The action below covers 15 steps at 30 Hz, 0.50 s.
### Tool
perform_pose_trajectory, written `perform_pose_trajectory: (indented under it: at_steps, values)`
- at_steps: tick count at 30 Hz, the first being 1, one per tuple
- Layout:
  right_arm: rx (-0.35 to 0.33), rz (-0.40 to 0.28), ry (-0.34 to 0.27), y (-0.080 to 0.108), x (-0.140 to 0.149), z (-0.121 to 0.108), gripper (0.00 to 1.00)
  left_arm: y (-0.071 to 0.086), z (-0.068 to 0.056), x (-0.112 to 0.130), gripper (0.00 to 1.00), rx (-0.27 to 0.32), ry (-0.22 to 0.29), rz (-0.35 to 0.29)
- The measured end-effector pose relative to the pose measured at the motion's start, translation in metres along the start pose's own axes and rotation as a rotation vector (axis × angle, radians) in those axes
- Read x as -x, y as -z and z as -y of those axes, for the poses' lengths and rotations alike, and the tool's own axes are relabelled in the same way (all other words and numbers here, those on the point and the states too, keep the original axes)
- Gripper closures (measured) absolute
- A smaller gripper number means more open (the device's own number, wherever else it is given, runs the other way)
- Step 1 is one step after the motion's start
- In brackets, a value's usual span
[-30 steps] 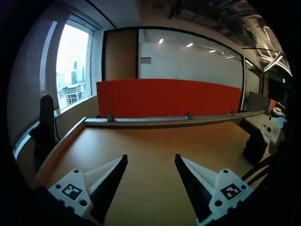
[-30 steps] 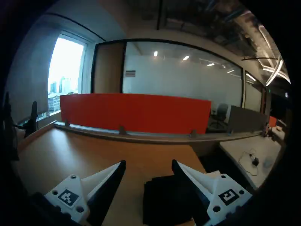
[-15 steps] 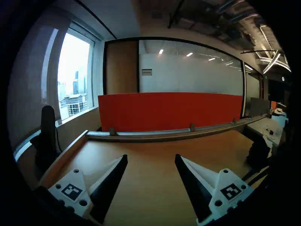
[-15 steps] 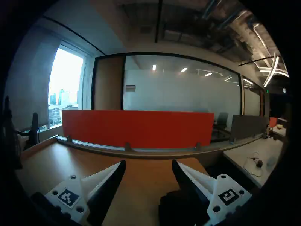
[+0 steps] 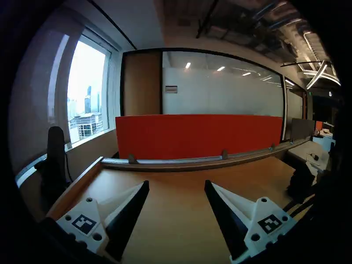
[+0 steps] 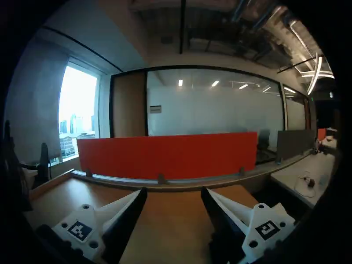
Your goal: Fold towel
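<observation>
A dark folded towel (image 5: 301, 181) lies near the right edge of the wooden desk (image 5: 176, 207) in the left gripper view, well to the right of my fingers. My left gripper (image 5: 176, 182) hovers over bare desk, open, nothing between its white fingers. In the right gripper view my right gripper (image 6: 174, 190) is also open and holds nothing, with the wooden desk (image 6: 171, 220) beneath it. Both grippers point level toward the red divider.
A red divider panel (image 5: 198, 136) on a grey rail closes the desk's far side. A window (image 5: 88, 105) and a black stand (image 5: 55, 163) are at the left. A white neighbouring desk (image 6: 308, 176) with a cable lies to the right, a glass wall behind.
Both cameras have tipped upward, so more ceiling shows. The black towel that lay under the right gripper's fingers has slid out below the right gripper view. Both grippers have stayed open.
</observation>
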State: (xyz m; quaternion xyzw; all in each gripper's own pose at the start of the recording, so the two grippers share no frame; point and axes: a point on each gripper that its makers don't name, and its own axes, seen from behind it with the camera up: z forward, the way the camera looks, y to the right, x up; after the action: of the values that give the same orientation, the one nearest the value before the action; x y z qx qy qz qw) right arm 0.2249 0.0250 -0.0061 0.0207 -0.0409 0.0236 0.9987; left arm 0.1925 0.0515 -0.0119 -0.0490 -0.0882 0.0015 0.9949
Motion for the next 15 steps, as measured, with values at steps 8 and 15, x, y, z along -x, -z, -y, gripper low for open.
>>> perform_pose_trajectory:
  at_steps: [8,15]
  values:
    - [-0.004,0.008,-0.017,-0.001,0.009,0.015,0.06,0.001,-0.002,0.001,0.07,0.013,0.011,-0.008]
    - [-0.003,0.003,-0.021,-0.002,0.014,0.026,0.06,0.005,0.001,0.008,0.07,0.013,0.014,-0.012]
